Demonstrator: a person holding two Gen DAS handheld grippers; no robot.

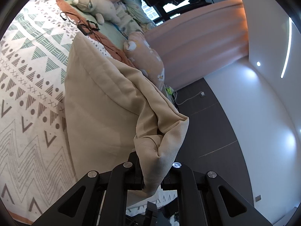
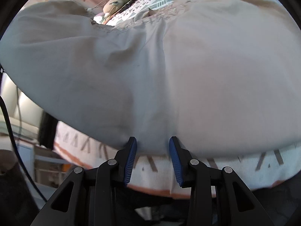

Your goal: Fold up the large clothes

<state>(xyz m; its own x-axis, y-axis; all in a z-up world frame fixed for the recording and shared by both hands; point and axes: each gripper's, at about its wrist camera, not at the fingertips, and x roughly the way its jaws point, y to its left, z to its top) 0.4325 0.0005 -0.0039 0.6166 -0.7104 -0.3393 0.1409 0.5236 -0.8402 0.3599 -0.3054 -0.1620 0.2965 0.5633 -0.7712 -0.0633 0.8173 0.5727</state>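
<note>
Now the left claw (image 1: 152,171) is clamped on a bunched corner of the beige garment (image 1: 105,101), lifted above the patterned bed cover (image 1: 28,75). Right claw (image 2: 152,150) stands part open at the garment's near edge, gripping nothing. Best carry that corner across smoothly, keeping tension.

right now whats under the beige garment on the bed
The beige garment lies on the patterned bedspread, which shows around it. Whatever is beneath its middle is covered. The left tool pinches one bunched edge.
</note>
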